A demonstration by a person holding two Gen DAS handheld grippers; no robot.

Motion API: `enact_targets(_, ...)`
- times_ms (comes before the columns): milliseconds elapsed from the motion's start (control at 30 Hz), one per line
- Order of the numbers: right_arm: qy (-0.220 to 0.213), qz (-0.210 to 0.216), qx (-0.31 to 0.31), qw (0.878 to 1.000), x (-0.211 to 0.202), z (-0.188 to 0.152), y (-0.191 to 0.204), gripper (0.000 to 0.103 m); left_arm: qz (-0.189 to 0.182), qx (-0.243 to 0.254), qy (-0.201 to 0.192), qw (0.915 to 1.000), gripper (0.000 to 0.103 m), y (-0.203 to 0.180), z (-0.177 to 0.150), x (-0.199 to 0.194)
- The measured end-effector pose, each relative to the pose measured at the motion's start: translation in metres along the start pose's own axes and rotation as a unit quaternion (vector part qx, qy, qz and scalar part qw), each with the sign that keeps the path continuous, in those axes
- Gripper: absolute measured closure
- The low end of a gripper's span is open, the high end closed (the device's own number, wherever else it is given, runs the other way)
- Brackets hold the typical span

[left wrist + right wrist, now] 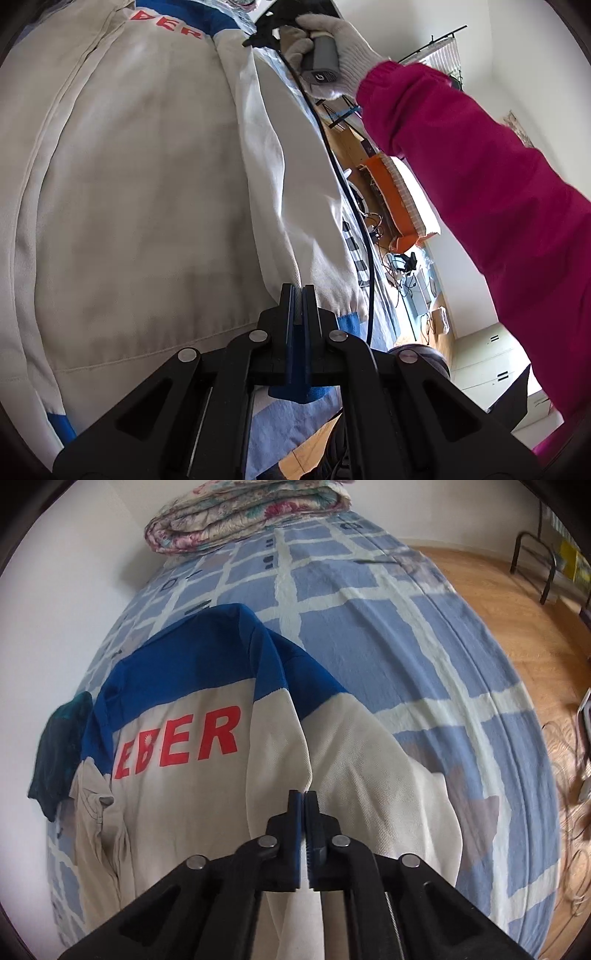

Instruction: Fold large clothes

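The white-and-blue jacket (207, 812) with red lettering lies spread on the blue checked bed sheet (406, 646). Left gripper (298, 291) is clamped on the blue sleeve cuff (349, 321); right gripper (303, 797) pinches a fold near the shoulder, gloved hand (332, 44) gripping its handle.

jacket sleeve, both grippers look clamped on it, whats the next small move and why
Probably lift both ends together and carry the sleeve inward over the back. The left gripper is shut at the blue cuff, the right gripper is shut on the sleeve fold near the shoulder, and the white and blue jacket with red lettering lies back-up on the blue checked bedsheet.
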State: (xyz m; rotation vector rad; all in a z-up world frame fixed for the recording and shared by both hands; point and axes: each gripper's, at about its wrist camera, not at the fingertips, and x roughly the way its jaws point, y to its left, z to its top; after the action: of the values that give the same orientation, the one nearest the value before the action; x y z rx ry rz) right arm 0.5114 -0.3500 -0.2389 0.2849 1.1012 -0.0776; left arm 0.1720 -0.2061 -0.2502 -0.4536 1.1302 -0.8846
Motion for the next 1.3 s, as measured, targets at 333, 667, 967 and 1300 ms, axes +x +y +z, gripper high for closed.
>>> enact_targets(333, -0.019, 0.012, -0.106, 0.994, -0.005, 0.013, 0.083, 0.103, 0.025, -0.018, -0.039, 0.9987, 0.102, 0.007, -0.015, -0.016)
enact_targets(667, 0.009, 0.027, -0.128, 0.991, 0.065, -0.001, 0.119, 0.096, 0.062, -0.061, -0.023, 0.9960, 0.102, 0.039, -0.017, 0.000)
enact_targets(967, -0.089, 0.105, -0.052, 0.989, -0.079, -0.012, 0.010, 0.050, 0.094, -0.041, -0.018, 0.9946, 0.102, 0.028, -0.026, 0.001)
enact_targets(1300, -0.059, 0.082, 0.130, 0.986, -0.059, -0.056, -0.174, 0.066, 0.115, -0.051, -0.011, 0.9919, 0.102, 0.044, -0.021, -0.022)
